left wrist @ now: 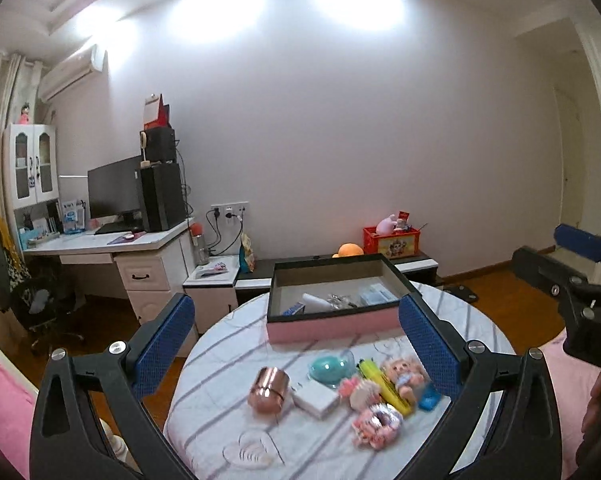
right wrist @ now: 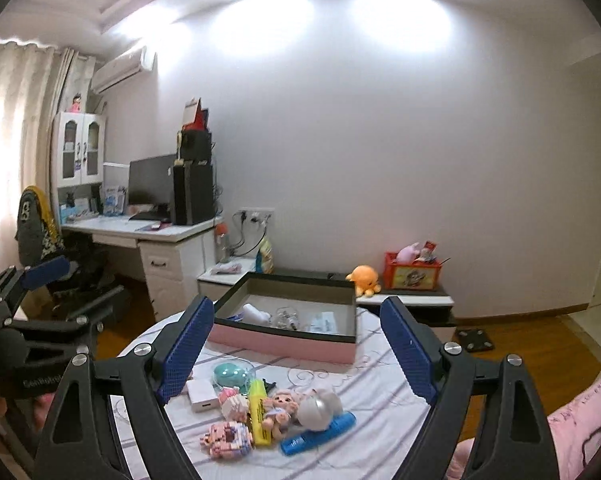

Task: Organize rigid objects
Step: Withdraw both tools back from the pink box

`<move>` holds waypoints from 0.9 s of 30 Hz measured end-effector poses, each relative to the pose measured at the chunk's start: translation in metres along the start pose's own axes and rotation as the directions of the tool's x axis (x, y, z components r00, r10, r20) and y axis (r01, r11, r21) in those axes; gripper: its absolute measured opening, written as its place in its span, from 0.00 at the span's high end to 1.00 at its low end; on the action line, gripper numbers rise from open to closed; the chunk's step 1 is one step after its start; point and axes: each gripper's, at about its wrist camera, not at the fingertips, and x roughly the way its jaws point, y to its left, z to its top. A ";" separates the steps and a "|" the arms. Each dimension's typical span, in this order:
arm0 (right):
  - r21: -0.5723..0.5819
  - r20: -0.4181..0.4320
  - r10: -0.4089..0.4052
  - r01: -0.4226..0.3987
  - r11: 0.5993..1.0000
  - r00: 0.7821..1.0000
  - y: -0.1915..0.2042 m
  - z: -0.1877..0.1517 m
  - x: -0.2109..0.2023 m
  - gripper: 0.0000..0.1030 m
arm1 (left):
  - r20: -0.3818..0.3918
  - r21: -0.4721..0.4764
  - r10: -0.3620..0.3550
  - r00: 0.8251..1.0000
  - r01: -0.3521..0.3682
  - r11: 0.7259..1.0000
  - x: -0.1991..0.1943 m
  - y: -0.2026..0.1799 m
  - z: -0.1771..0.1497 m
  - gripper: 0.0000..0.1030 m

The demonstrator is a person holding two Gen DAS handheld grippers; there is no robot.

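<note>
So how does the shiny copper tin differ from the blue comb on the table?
The copper tin is a stubby metallic cylinder; the blue comb is long, flat plastic. The tin lies apart at the pile's left edge; the comb sits at the right, tucked under other toys. Both lie outside the box.

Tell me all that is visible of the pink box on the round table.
The pink box is a shallow rectangular tray with pink outer walls, a dark rim and a brownish, cardboard-looking inside. It is open, with no lid on it, and rests flat on the far part of the striped tablecloth, behind the toys. A white tube and small clear items lie inside. Nothing grips it.
</note>
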 end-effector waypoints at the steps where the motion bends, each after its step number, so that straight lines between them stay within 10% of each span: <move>1: 0.005 0.008 -0.014 0.014 1.000 1.000 0.001 -0.001 -0.005 0.16 | 0.003 -0.003 0.000 1.000 0.000 1.000 -0.004 0.000 -0.001 0.00; 3: 0.018 0.023 -0.029 0.029 0.999 0.999 0.001 -0.006 -0.015 0.00 | 0.016 -0.012 -0.008 1.000 0.008 1.000 -0.014 -0.002 -0.005 0.00; 27: 0.023 -0.006 -0.075 0.075 0.997 0.997 0.000 -0.037 -0.026 0.00 | -0.035 0.005 0.018 0.999 -0.018 1.000 -0.016 -0.003 -0.028 0.00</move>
